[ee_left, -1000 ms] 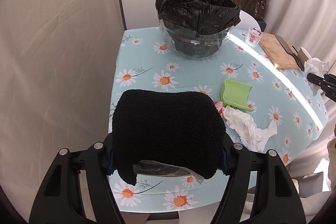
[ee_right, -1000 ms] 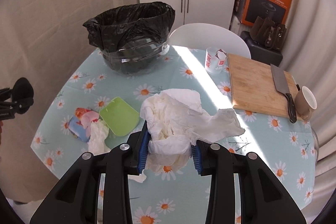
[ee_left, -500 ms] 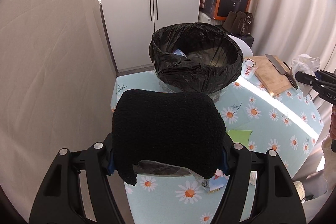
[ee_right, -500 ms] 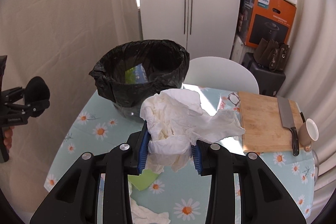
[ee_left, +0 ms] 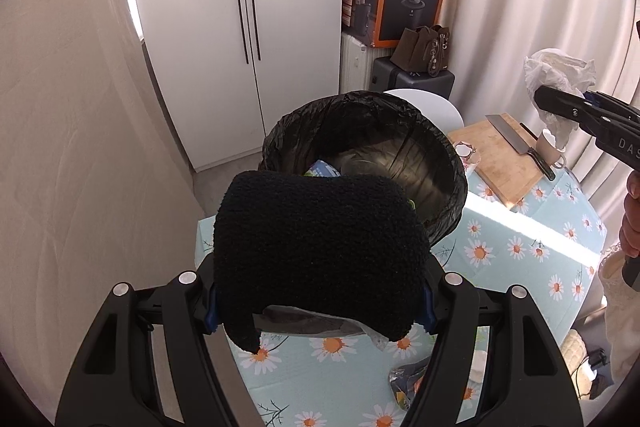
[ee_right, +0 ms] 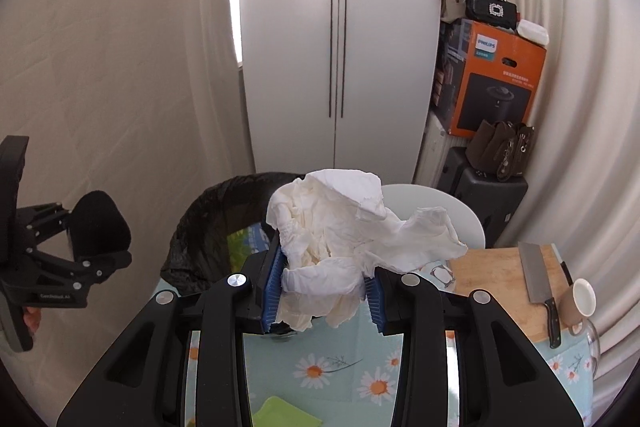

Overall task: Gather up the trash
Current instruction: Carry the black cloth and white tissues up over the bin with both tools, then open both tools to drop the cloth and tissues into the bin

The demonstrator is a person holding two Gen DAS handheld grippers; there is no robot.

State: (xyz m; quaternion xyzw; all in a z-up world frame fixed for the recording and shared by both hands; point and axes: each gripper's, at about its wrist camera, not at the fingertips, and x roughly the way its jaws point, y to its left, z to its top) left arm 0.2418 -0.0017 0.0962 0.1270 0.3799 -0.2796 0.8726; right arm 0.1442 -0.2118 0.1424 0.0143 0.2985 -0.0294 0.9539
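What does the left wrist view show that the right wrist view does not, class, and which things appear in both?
Only the left wrist view: the bin's inside with trash already in it, a clear wrapper under the black fuzzy cloth, and a wrapper on the table.

Only the right wrist view: a green scraper on the tablecloth.

Both: the bag-lined bin, the cloth in the left hand-held gripper, the crumpled tissue in the right hand-held gripper, the cutting board, cleaver and cup.

The black cloth (ee_left: pixel 316 247) hides the bin's (ee_left: pixel 440 155) near rim; the crumpled tissue (ee_right: pixel 340 235) covers the bin's right side; box print unreadable.
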